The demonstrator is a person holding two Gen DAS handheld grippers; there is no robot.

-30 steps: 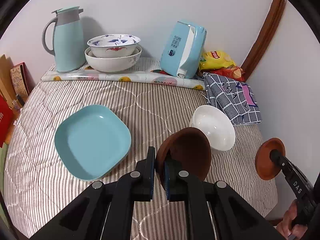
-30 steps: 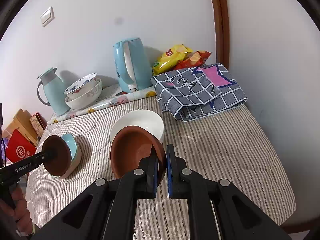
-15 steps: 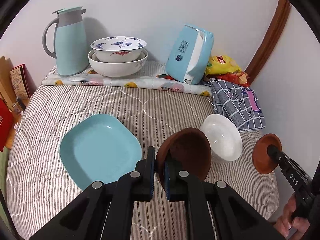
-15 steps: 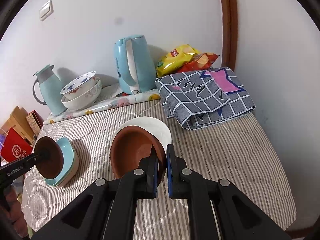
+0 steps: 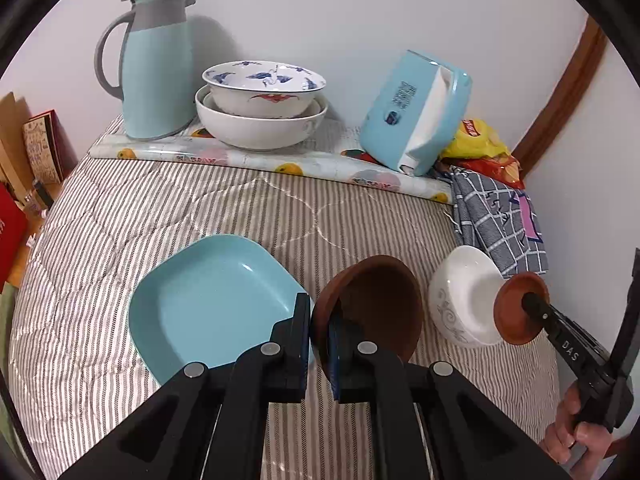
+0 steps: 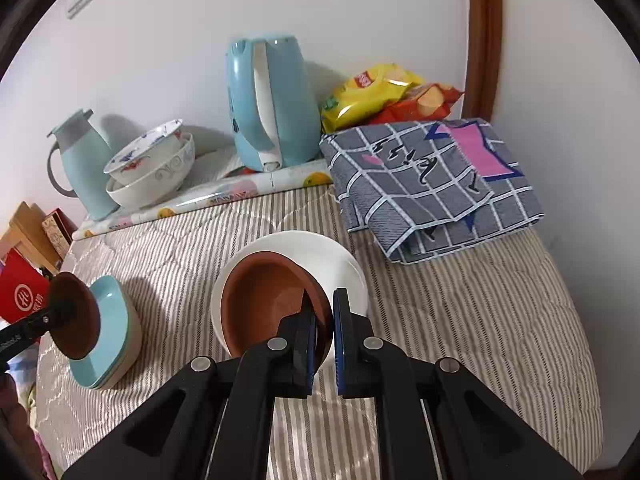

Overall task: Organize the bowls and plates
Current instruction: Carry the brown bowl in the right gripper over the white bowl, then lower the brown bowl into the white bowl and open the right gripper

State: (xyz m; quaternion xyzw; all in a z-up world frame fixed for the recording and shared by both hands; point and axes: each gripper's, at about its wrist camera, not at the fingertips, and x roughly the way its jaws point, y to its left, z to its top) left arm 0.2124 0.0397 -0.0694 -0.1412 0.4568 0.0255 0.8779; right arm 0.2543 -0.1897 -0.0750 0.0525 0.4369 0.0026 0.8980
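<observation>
My left gripper (image 5: 319, 320) is shut on the rim of a dark brown bowl (image 5: 372, 304), held tilted just right of a light blue square plate (image 5: 212, 304) on the striped quilt. In the right wrist view this bowl (image 6: 76, 316) hangs in front of the blue plate (image 6: 112, 320). My right gripper (image 6: 324, 320) is shut on the rim of a reddish-brown bowl (image 6: 268, 300), tilted over the mouth of a white bowl (image 6: 340, 256); whether they touch I cannot tell. From the left wrist view, the white bowl (image 5: 460, 296) sits at the right with that reddish-brown bowl (image 5: 516, 308) at its edge.
Two nested patterned bowls (image 5: 260, 108) stand at the back beside a pale green jug (image 5: 156, 64) and a blue kettle (image 5: 416, 108). A folded checked cloth (image 6: 432, 184) and snack bags (image 6: 376, 92) fill the back right corner. Boxes (image 6: 24, 292) stand left of the table.
Both grippers moved forward and slightly down. The reddish-brown bowl came over the white bowl's mouth. The dark brown bowl drew closer to the blue plate.
</observation>
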